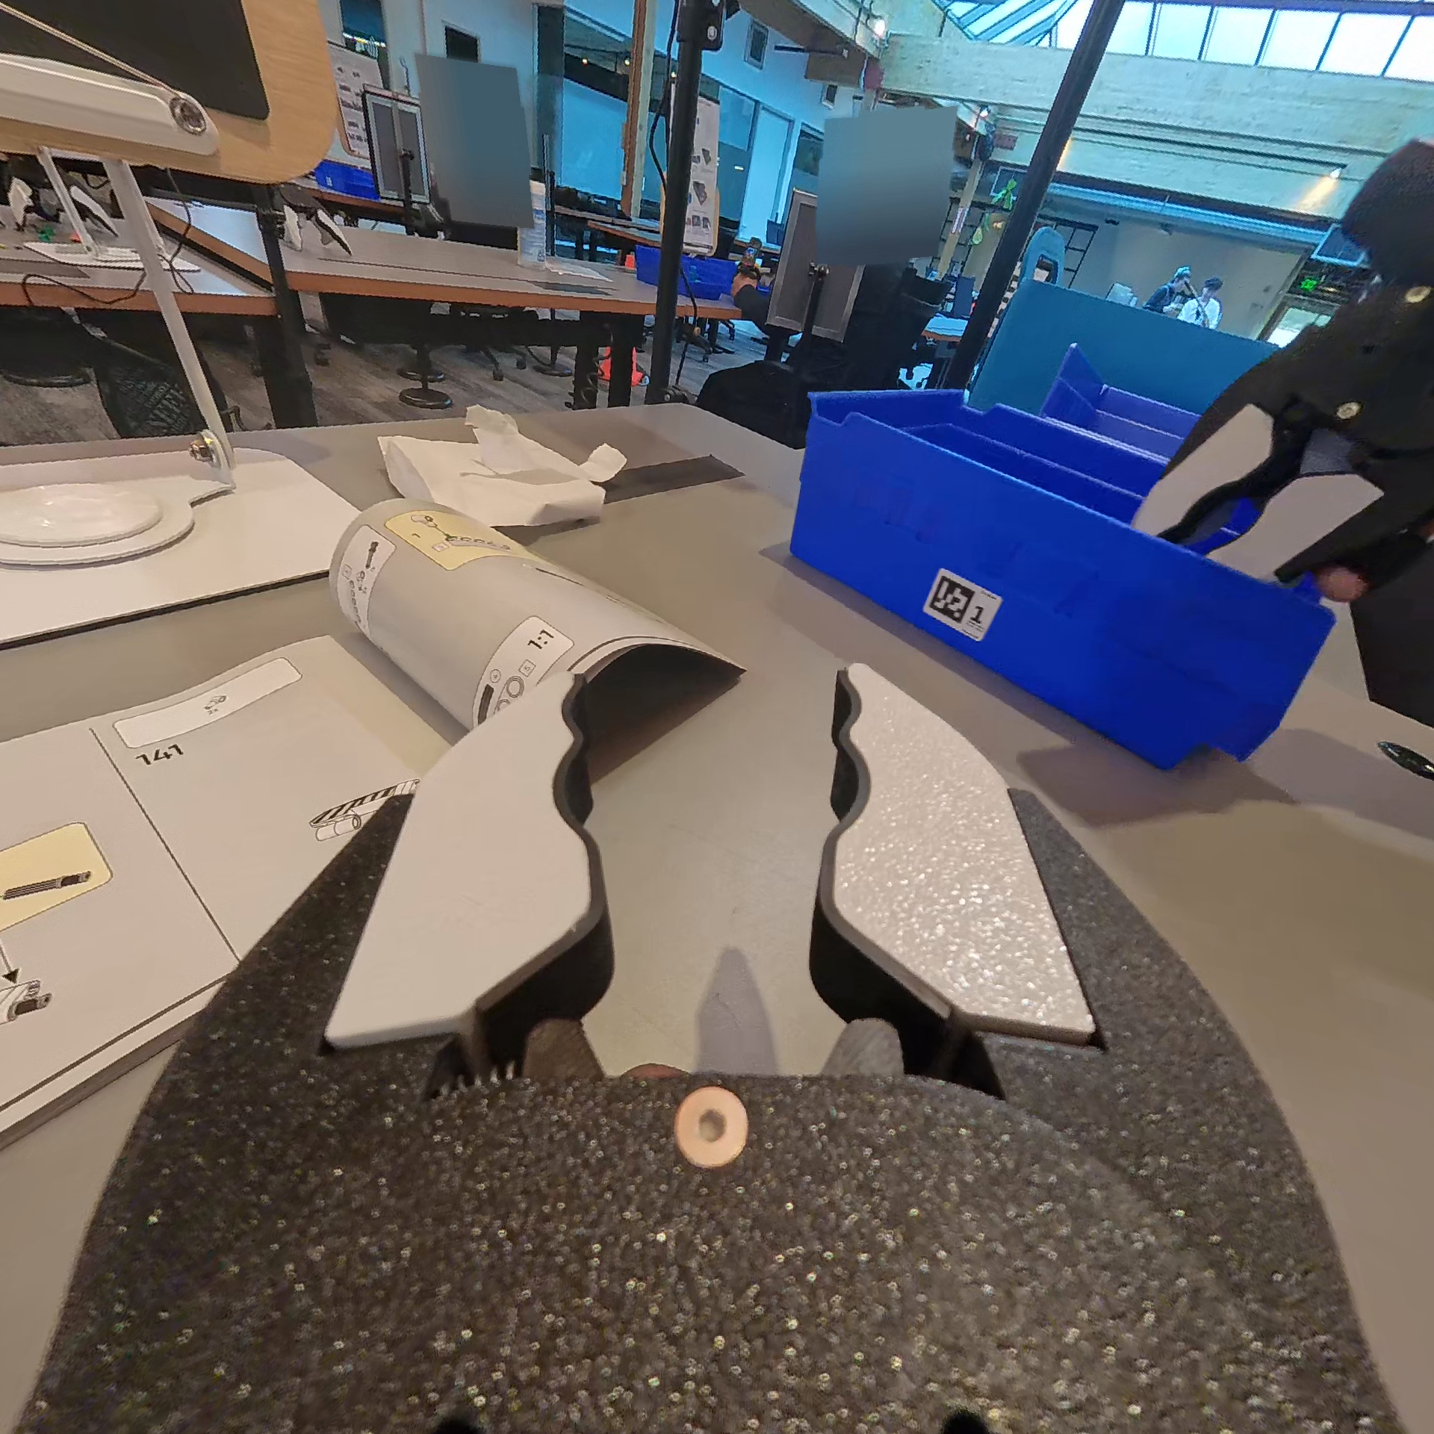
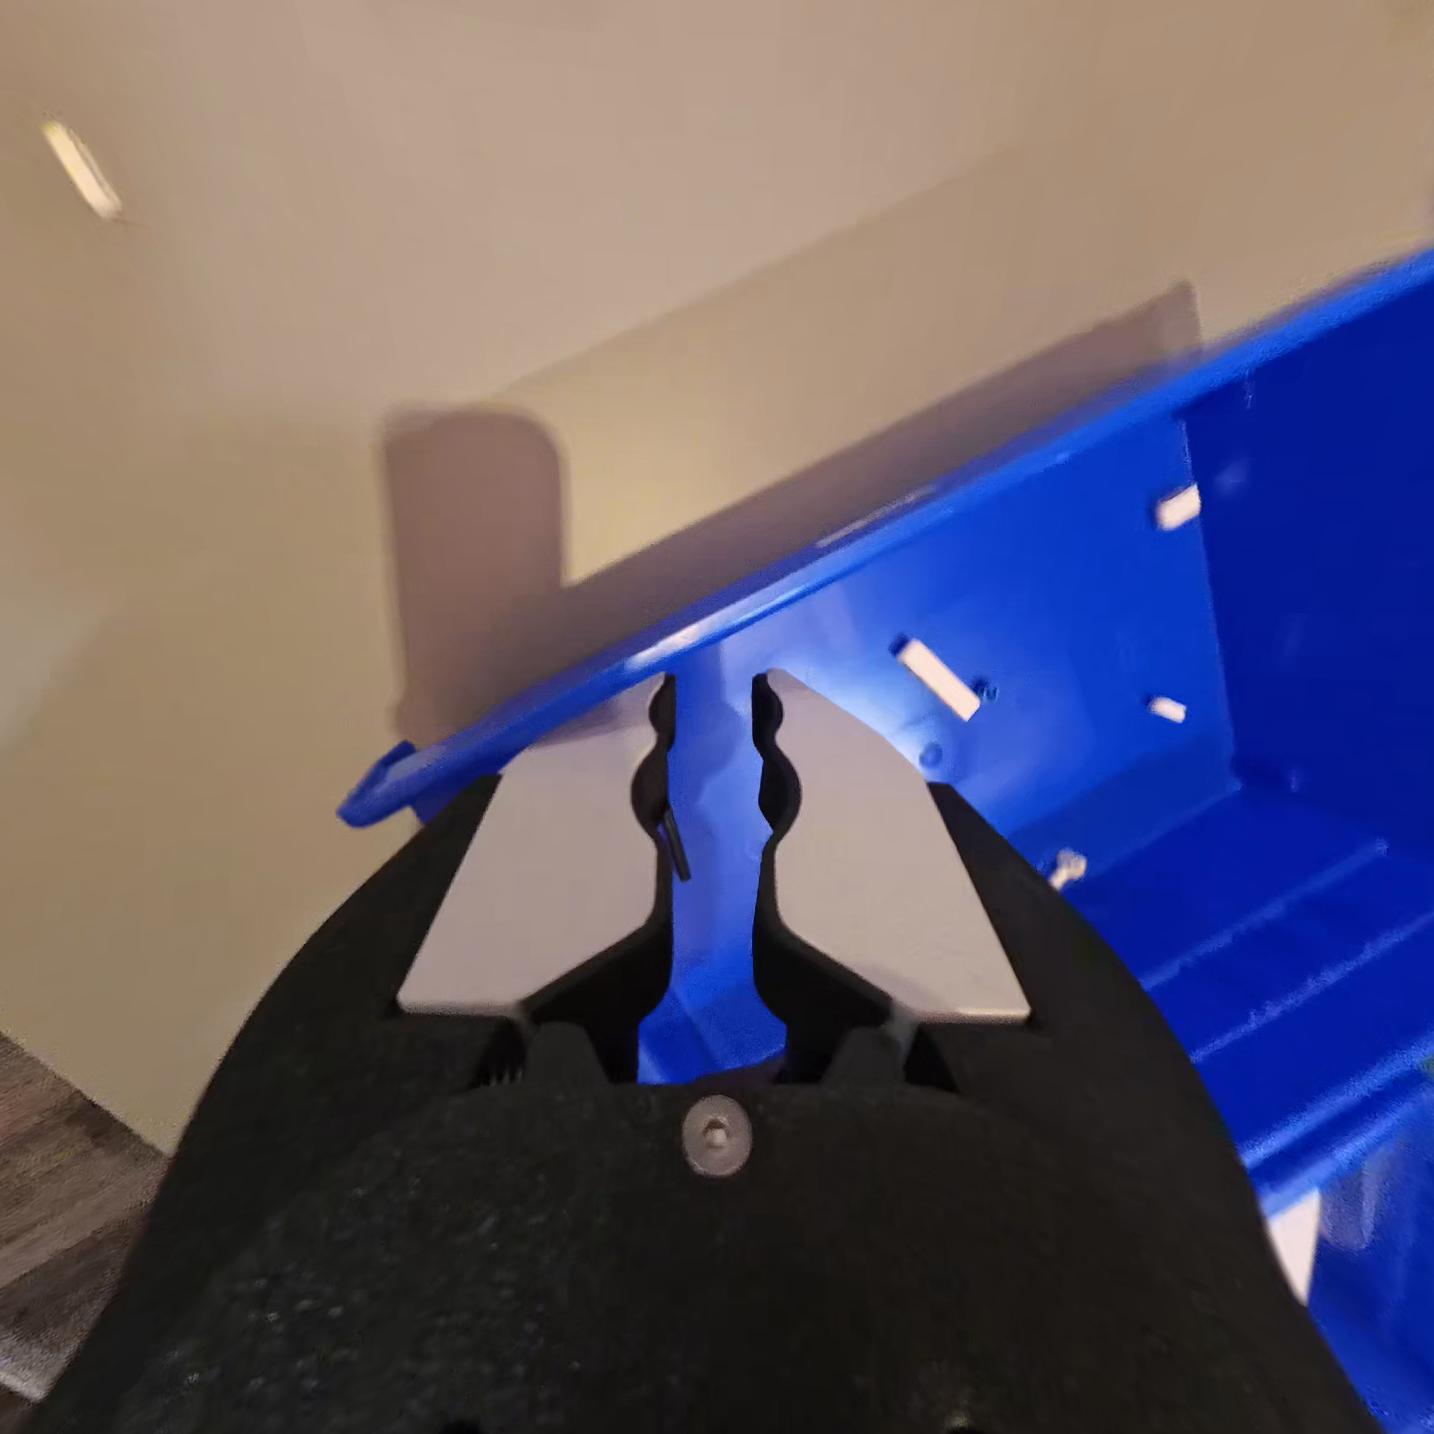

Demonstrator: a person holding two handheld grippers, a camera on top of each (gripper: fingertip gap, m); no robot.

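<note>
My left gripper (image 1: 710, 679) is open and empty, low over the grey table (image 1: 714, 838). Its left fingertip (image 1: 543, 722) is beside the curled-up page (image 1: 497, 605) of an open instruction booklet (image 1: 194, 815). A blue bin (image 1: 1047, 621) stands to the right. My right gripper (image 1: 1210, 543) reaches into it over its near end. In the right wrist view that gripper (image 2: 715, 687) has a narrow gap between its jaws, just under the bin's rim (image 2: 776, 601). A thin dark pin (image 2: 675, 847) lies against its left finger only. Small white pieces (image 2: 939, 683) lie in the bin.
A white lamp base (image 1: 93, 520) stands at the far left. A crumpled white tissue (image 1: 497, 465) lies at the back of the table. A second blue bin (image 1: 1117, 403) stands behind the first. A small dark object (image 1: 1408, 756) lies at the right edge. The grippers' ends are close to 25 cm from one another. To the crumpled white tissue (image 1: 497, 465): left tips about 30 cm, right tips about 35 cm.
</note>
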